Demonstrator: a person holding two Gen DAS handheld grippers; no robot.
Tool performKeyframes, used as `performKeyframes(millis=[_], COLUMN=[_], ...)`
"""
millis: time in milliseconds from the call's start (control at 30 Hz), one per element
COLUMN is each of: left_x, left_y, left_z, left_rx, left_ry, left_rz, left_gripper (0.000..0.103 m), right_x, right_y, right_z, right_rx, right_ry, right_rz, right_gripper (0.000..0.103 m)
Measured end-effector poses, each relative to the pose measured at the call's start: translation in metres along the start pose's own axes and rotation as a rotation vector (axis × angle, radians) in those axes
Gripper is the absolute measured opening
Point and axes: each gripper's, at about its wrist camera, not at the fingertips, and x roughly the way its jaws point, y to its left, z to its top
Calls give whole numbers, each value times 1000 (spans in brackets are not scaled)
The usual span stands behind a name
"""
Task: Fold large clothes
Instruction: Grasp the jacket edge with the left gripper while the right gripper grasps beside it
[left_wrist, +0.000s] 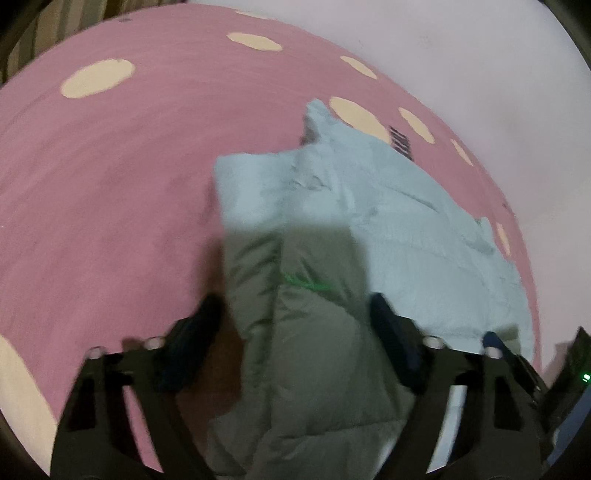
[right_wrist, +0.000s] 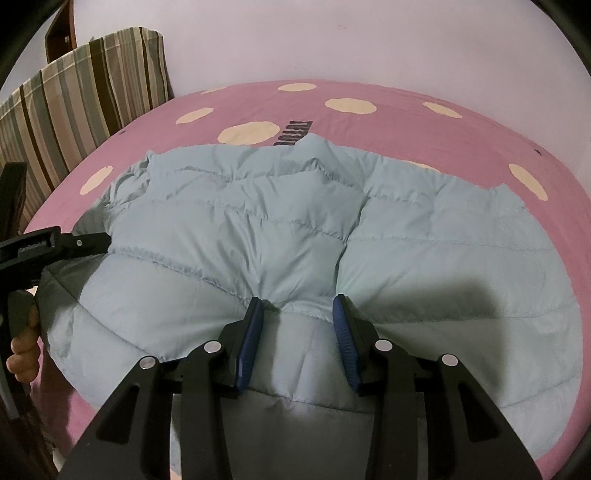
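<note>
I have the pale blue puffer jacket (right_wrist: 280, 229) lying on the pink spotted bed (right_wrist: 388, 110), spread wide and rumpled, its far edge close to the wall side of the bed. As I judge it, the fold is only starting — the near hem is bunched up and lifted, the grey lining shows beneath it, and the bulk of the jacket is not yet folded.

My right hand-held gripper (right_wrist: 299, 306) sits at the middle of the jacket's near edge, tilted steeply down toward it. Its blue pads (right_wrist: 251, 339) stand partway closed with a gathered ridge of quilted fabric between them, and the fabric puckers toward them, so I read it as pinching the jacket.

My left hand-held gripper (left_wrist: 295, 314) works the jacket's left edge, also angled down. Its jaws stand fairly wide astride a raised fold of shadowed fabric; the view is blurred, and I see gaps beside the pads, so I take it as not gripping yet. From the right view, the person's fingers (right_wrist: 22, 354) wrap its handle just left of the jacket.

Left to do, I judge: secure the left edge, then carry the hem over.
</note>
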Motion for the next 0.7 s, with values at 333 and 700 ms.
performKeyframes(millis=[333,700], left_x=[-6,-24], left_y=[-10,-41], left_z=[0,-10], left_rx=[7,82], left_ry=[-3,-82], left_rz=[-116,-8], left_gripper=[22,17], right_x=[3,4], right_y=[4,6], right_z=[-3,-7], right_rx=[-23,-34], right_ry=[-4,-11], right_rz=[-21,-29], right_gripper=[40,40])
